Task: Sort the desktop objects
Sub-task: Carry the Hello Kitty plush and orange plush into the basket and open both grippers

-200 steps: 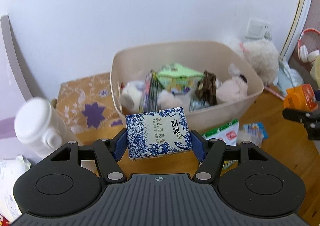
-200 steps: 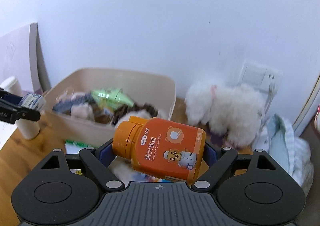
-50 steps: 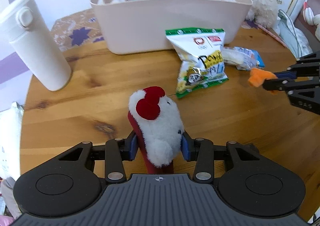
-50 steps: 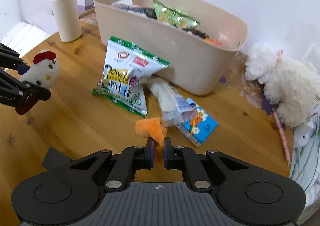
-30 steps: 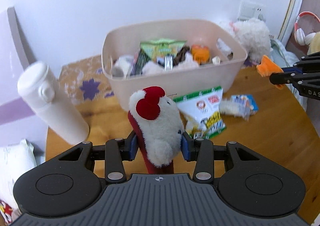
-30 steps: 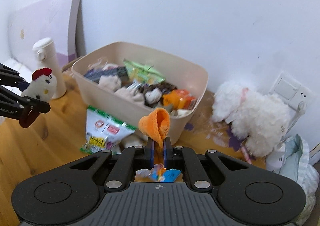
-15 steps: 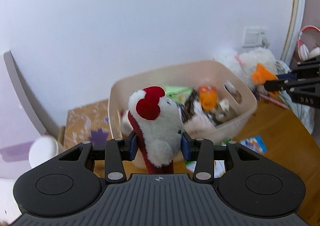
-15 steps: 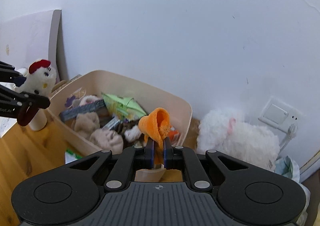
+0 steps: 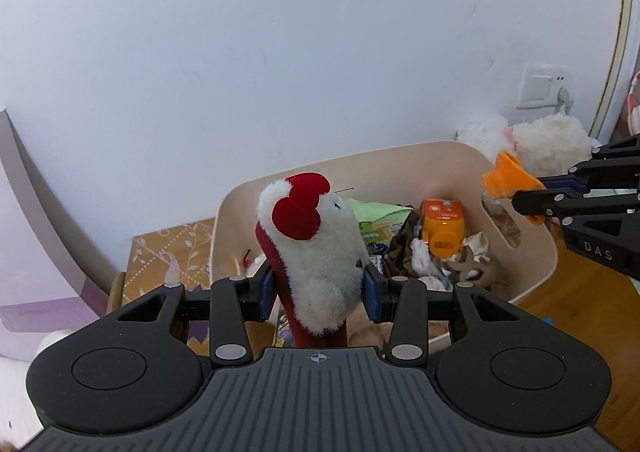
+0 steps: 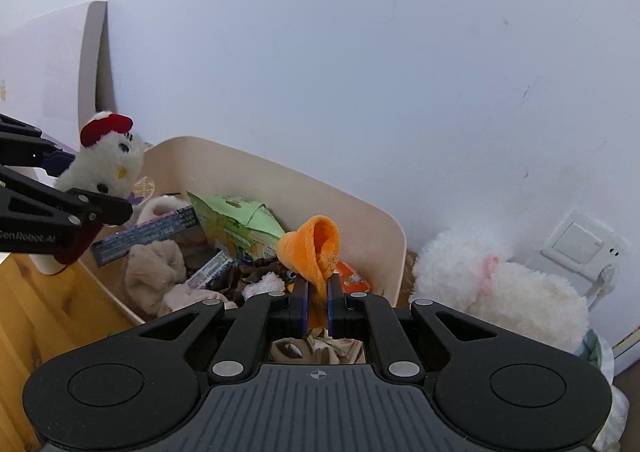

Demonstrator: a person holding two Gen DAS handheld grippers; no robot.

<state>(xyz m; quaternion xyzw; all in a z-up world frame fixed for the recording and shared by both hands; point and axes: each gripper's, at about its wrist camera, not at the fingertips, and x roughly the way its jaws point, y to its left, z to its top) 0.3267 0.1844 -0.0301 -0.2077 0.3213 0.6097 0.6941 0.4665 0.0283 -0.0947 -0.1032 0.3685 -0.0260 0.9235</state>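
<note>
My left gripper (image 9: 318, 286) is shut on a white plush toy with a red bow (image 9: 316, 248) and holds it above the near left part of the beige bin (image 9: 536, 248). The toy also shows in the right wrist view (image 10: 102, 167). My right gripper (image 10: 316, 306) is shut on a small orange plush piece (image 10: 314, 248), held above the bin's right side (image 10: 384, 228). From the left wrist view that orange piece (image 9: 506, 181) hangs over the bin's right rim. The bin holds an orange bottle (image 9: 442, 230), a green snack bag (image 10: 236, 223) and soft toys.
A fluffy white plush animal (image 10: 500, 292) lies right of the bin by a wall socket (image 10: 576, 244). A patterned brown box (image 9: 168, 252) sits left of the bin. A white wall stands close behind. The wooden tabletop (image 10: 44, 316) shows at lower left.
Both grippers have risen and moved forward with their toys, from over the table to above the bin. The snack bag on the table has dropped out of view.
</note>
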